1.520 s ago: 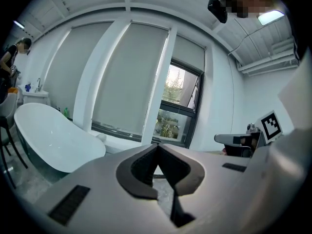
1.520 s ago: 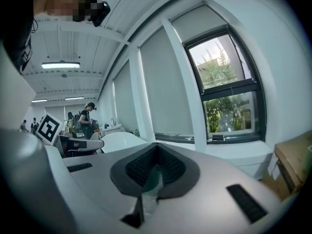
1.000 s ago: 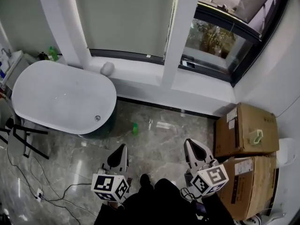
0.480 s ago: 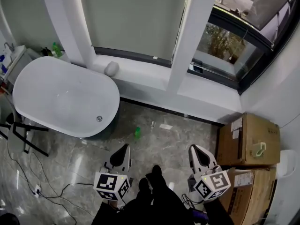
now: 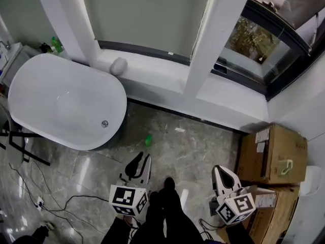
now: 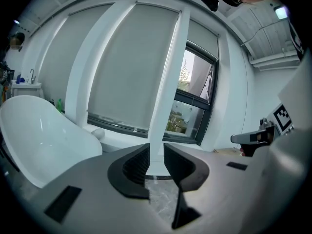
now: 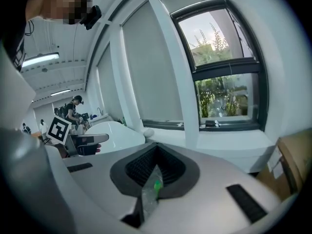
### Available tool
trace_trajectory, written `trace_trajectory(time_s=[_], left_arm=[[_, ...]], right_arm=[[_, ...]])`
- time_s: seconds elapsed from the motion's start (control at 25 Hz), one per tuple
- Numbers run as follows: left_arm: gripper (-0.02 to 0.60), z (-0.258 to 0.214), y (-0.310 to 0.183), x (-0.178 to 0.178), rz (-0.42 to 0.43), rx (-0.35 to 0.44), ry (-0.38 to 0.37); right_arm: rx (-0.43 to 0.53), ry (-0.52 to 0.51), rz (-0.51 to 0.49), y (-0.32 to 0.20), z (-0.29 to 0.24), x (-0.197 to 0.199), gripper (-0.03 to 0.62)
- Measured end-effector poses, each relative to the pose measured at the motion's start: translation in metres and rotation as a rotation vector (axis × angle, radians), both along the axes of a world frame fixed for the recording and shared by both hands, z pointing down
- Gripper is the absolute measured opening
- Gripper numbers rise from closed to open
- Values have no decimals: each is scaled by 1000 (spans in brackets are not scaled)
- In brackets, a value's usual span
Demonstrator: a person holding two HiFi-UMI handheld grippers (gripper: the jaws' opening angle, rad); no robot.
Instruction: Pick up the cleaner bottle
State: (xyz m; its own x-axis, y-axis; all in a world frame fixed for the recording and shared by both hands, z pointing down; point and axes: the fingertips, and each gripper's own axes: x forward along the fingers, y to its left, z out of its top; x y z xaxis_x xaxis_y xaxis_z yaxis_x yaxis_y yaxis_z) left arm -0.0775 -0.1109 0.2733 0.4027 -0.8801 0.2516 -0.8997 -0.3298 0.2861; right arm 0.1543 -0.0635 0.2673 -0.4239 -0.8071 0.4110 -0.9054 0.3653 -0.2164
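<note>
The cleaner bottle (image 5: 148, 140) is small and green and stands on the marble floor just right of the bathtub. My left gripper (image 5: 143, 157) points at it from a short way below in the head view. Its jaws are opening, with a narrow gap and nothing between them (image 6: 156, 152). My right gripper (image 5: 224, 170) hovers farther right near the boxes, shut and empty. In the right gripper view the bottle (image 7: 157, 184) shows as a green speck through the slit below the closed tips (image 7: 156, 147).
A white oval bathtub (image 5: 30, 121) fills the left. A white window sill (image 5: 167, 88) runs along the back with a rounded white object (image 5: 118, 65) on it. Cardboard boxes (image 5: 274, 151) stand at the right. Cables (image 5: 61, 197) lie on the floor at the lower left.
Both grippers have sunk lower in the head view, and the left one has come nearer the bottle. The left jaws have parted. The bottle has not moved.
</note>
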Motion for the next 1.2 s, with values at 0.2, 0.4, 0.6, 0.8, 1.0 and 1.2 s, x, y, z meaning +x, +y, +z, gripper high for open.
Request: trace_trajectory(time_s=[0.2, 0.4, 0.6, 0.8, 1.0, 1.2], left_arm=[[162, 53, -12, 0, -21, -68, -3], [210, 146, -23, -2, -29, -103, -76], [225, 224, -37, 2, -30, -126, -100], [262, 282, -50, 3, -32, -130, -136], [273, 339, -65, 3, -30, -124, -164], [276, 395, -78, 3, -32, -138, -183]], right_arm=[[-48, 4, 12, -1, 31, 10, 2], [-79, 3, 44, -6, 93, 25, 2], [-96, 7, 59, -11, 158, 34, 2], [-63, -5, 50, -24, 197, 33, 2], [-5, 6, 17, -48, 233, 29, 2], [58, 17, -20, -78, 266, 25, 2]])
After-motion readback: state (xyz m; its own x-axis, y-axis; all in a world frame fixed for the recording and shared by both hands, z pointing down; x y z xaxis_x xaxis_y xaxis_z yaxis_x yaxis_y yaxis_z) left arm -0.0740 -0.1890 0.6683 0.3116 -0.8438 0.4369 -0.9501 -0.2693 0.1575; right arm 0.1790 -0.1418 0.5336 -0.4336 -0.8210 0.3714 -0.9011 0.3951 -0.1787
